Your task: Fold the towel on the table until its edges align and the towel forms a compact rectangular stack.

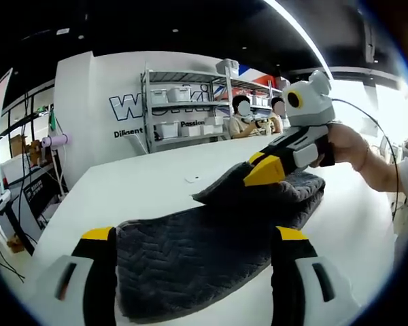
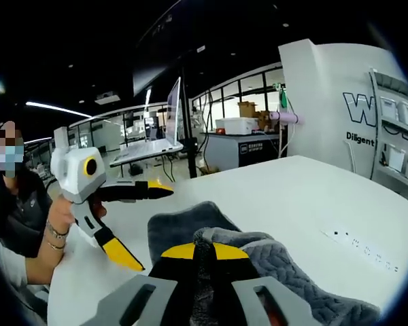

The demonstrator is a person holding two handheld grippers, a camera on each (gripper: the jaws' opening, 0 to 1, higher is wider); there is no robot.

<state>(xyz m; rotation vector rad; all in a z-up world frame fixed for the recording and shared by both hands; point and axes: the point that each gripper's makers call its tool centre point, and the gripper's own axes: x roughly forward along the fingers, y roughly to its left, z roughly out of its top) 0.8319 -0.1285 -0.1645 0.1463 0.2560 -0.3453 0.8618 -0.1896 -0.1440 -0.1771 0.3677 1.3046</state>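
The dark grey towel (image 1: 211, 251) lies on the white table (image 1: 143, 183), partly doubled over — the right gripper (image 2: 204, 252) is clamped on its lifted far edge, while the left gripper (image 1: 194, 238), jaws spread wide, straddles the flat near end, gripping nothing.

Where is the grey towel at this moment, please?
The grey towel lies on the white table, in the left gripper view between the open jaws of the left gripper. The right gripper is shut on its raised far corner.
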